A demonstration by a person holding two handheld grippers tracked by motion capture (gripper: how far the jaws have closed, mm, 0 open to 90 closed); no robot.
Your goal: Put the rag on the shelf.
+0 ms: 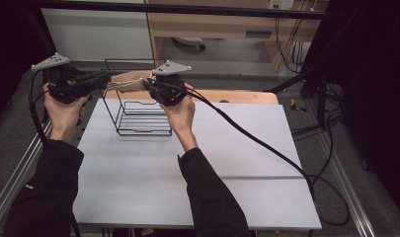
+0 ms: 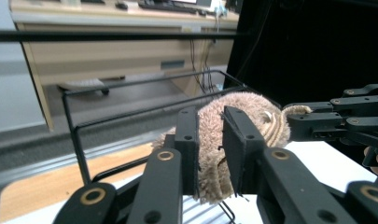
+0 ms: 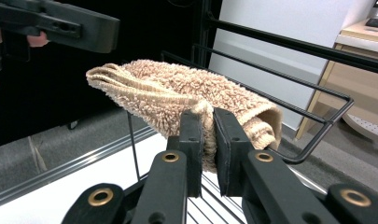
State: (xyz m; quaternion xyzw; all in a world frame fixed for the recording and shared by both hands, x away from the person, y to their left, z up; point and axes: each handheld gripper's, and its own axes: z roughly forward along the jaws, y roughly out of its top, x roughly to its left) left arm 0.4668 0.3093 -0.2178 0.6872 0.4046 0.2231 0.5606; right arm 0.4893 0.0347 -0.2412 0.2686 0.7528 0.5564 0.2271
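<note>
The beige terry towel (image 3: 186,95) is up at the top rail of the black wire rack (image 1: 138,118), stretched between both claws, folded thick and lying along that upper bar rather than down in the basket. Left claw (image 2: 210,149) has one end between its pads, and the fluffy pile bulges around them; there looks to be a little slack on one side there, so call it a light pinch, loosening if anything. Right claw (image 3: 203,149) is pressed tight on the other end, pinching the ribbed hem, jaws nearly together with just the cloth between. Why held this way? My read is the two ends are kept level so the towel can drape evenly over the rail instead of sliding off one side. From the high view, both hands are raised at the back-left of the white bench (image 1: 227,163), left hand (image 1: 64,111) outside the rack, right hand (image 1: 180,111) just at its near right corner. Edges to watch: the thin upper wires run just beside the towel and close under both claws, and the rack's upright posts sit near the left jaws. Room to move is generous toward the person, where the bench surface is open, and the right cable (image 1: 266,148) trails off across it, well apart from the rack.
</note>
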